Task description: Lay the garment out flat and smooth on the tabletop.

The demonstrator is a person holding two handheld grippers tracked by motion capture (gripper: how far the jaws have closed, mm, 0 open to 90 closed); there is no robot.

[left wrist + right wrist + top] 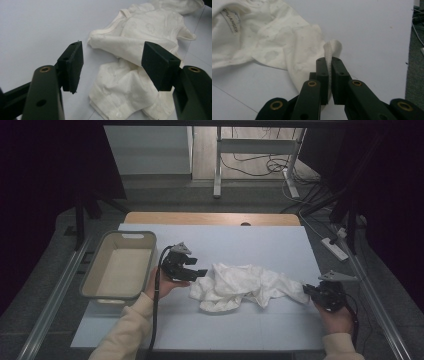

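From above we see the pale table (225,330), a grey basket (119,265) at its left, and the white garment (245,285) crumpled mid-table, its long axis running left to right between our two claws. The right gripper view adds a sewn label (230,21), lettering too blurred to read, and the right gripper (328,75) clamped on a fold of the garment's edge. The left gripper (112,67) hovers with jaws apart, empty, the cloth just beyond them.
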